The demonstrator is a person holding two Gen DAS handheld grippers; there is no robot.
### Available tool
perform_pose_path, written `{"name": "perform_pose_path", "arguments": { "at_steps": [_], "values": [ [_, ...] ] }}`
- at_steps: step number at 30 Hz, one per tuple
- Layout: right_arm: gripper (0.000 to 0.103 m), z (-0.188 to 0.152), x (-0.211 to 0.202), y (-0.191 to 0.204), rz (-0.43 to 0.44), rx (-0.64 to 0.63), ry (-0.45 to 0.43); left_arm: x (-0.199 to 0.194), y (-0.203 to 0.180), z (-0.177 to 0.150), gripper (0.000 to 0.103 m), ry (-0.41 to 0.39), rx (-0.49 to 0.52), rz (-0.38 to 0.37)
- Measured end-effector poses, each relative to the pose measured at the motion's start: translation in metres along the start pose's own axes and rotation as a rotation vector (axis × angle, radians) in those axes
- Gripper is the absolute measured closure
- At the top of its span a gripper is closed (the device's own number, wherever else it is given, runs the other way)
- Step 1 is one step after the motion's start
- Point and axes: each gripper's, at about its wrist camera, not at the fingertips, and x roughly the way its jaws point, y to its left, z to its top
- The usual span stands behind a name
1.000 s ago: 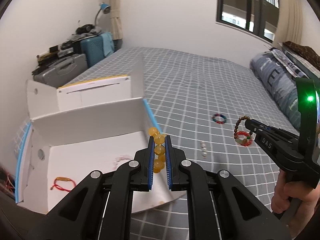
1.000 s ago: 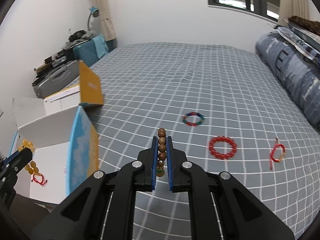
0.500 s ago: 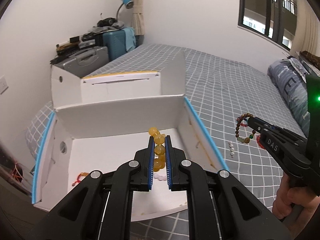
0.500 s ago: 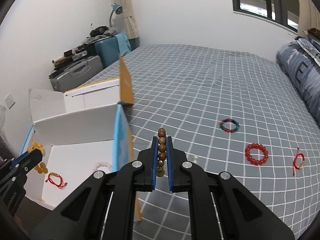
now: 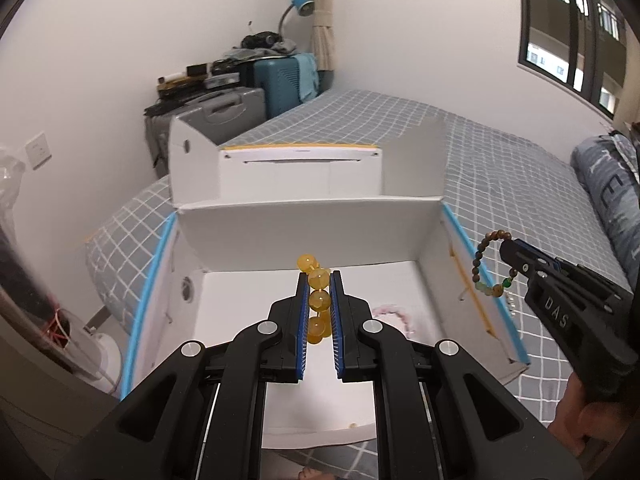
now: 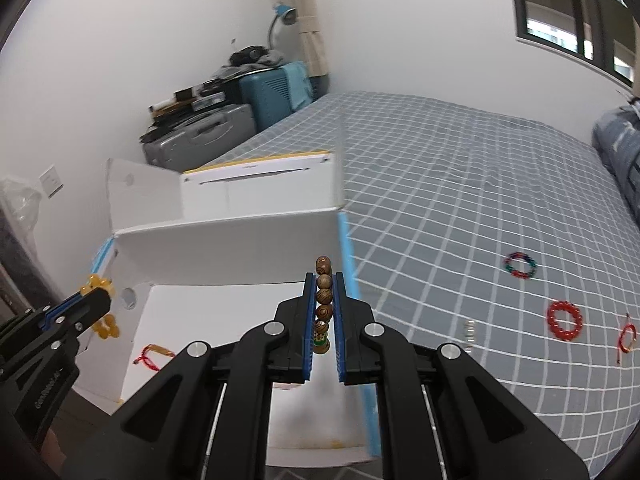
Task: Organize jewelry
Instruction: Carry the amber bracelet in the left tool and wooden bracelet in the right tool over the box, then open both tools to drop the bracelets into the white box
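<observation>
My left gripper is shut on a yellow bead bracelet and holds it above the open white box on the bed. My right gripper is shut on a brown wooden bead bracelet, over the box's right blue-edged wall. In the left wrist view the right gripper shows at the right with the brown bracelet hanging from it. Inside the box lie a pink bracelet and a red cord bracelet.
On the grey checked bed lie a multicolour bracelet, a red bead bracelet, a red cord bracelet and a small pearl piece. The box's lid stands open behind. Suitcases stand by the wall.
Both grippers have moved left toward the box with their bracelets. The left gripper now hangs over the box's inside, the right gripper reaches its right wall.
</observation>
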Motion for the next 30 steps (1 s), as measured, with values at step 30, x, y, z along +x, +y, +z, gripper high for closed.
{"name": "perform_pose_path", "arguments": {
  "at_steps": [30],
  "values": [
    [0.096,-0.041,0.089,0.056,-0.006,-0.118,0.353,0.096,0.055,-0.030,0.093,0.318,-0.036,0.064]
  ]
}}
